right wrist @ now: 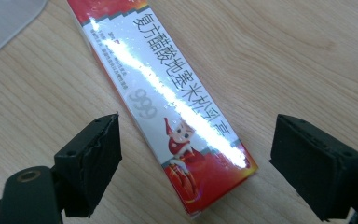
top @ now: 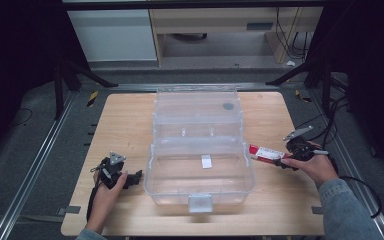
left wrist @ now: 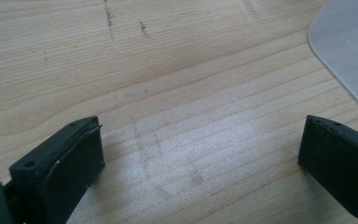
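Note:
A clear plastic box (top: 200, 150) with its lid thrown back stands in the middle of the wooden table (top: 130, 115). A red and white carton (top: 266, 153) lies flat on the wood just right of the box. My right gripper (top: 283, 162) hovers at the carton's near end. In the right gripper view the carton (right wrist: 168, 100) lies between the wide-apart jaws of that gripper (right wrist: 196, 161), with neither pad touching it. My left gripper (top: 136, 176) rests low on the table left of the box, jaws spread over bare wood (left wrist: 200, 158).
A corner of the clear box (left wrist: 349, 46) shows at the upper right of the left gripper view. A white label (top: 206, 161) lies on the box floor and a grey disc (top: 228, 106) sits on the lid. Black stands and cables flank the table.

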The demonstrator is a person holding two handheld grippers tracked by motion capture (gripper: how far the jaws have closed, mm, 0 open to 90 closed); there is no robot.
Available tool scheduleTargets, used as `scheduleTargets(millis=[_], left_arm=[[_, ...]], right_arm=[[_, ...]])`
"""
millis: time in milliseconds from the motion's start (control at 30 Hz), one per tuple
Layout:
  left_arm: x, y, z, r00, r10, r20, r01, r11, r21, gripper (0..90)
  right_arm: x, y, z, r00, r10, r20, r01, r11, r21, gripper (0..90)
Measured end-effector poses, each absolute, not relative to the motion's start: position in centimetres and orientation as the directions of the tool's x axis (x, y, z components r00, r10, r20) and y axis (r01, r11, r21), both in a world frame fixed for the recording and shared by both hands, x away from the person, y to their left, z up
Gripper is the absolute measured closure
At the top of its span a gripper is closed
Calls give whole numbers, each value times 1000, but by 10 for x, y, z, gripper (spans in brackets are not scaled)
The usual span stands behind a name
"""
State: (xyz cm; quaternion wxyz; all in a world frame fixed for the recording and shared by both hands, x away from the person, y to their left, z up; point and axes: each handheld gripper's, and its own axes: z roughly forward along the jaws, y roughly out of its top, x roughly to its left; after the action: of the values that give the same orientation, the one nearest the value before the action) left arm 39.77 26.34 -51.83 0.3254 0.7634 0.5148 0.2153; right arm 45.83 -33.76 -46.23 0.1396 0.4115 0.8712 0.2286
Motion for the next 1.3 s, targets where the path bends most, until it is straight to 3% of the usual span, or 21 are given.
scheduleTargets(millis=[567, 967, 1300], left_arm=[[398, 263, -518, 379, 925, -5, 645, -260, 718, 0], [398, 263, -518, 378, 926, -6, 646, -259, 718, 0], [397, 263, -518, 376, 926, -6, 646, -258, 718, 0]], right_arm=[[458, -333, -465, -670, 741, -45, 640, 608, 469, 335], [432, -320, -461, -721, 690, -59, 613, 675, 409, 481], [426, -304, -459, -724, 688, -48, 630, 688, 361, 463]])
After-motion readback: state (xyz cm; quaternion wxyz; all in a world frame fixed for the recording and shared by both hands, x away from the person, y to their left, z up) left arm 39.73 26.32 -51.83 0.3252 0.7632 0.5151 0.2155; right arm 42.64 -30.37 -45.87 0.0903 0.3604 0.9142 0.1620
